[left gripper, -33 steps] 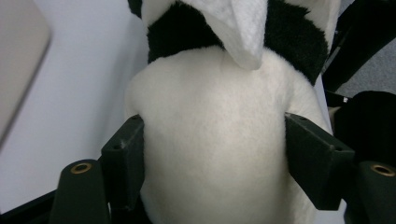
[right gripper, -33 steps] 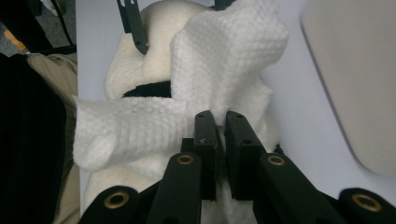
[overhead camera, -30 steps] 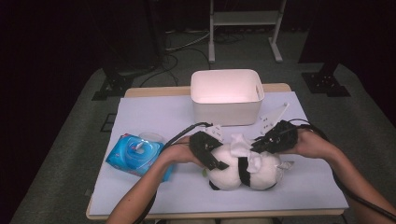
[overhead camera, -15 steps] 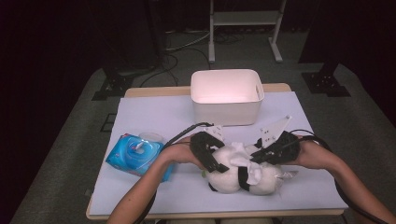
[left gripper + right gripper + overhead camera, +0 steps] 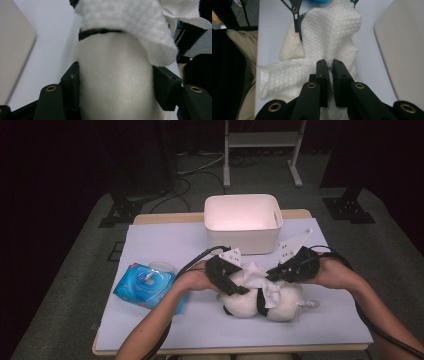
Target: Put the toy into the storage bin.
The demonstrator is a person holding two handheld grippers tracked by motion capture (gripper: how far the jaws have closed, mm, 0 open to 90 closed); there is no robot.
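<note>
A white plush toy [image 5: 285, 302] with a black band lies on the table's front half, and a white wipe [image 5: 260, 280] is draped over its top. My left gripper [image 5: 240, 290] reaches in from the left. In the left gripper view its jaws have just been closing and press on both sides of the plush body [image 5: 115, 75], with the wipe [image 5: 185, 10] hanging above. My right gripper [image 5: 272, 275] comes from the right. In the right gripper view the gripper [image 5: 329, 63] is shut on the textured wipe [image 5: 329, 30] over the toy.
A white bin [image 5: 242, 235] stands just behind the toy, and its wall shows beside the right gripper [image 5: 404, 45]. A blue wipe package [image 5: 147, 285] lies at the left. The table's front edge is close below the toy.
The right gripper dipped toward the toy and then lifted slightly with the wipe. The left hand stayed at the plush toy.
</note>
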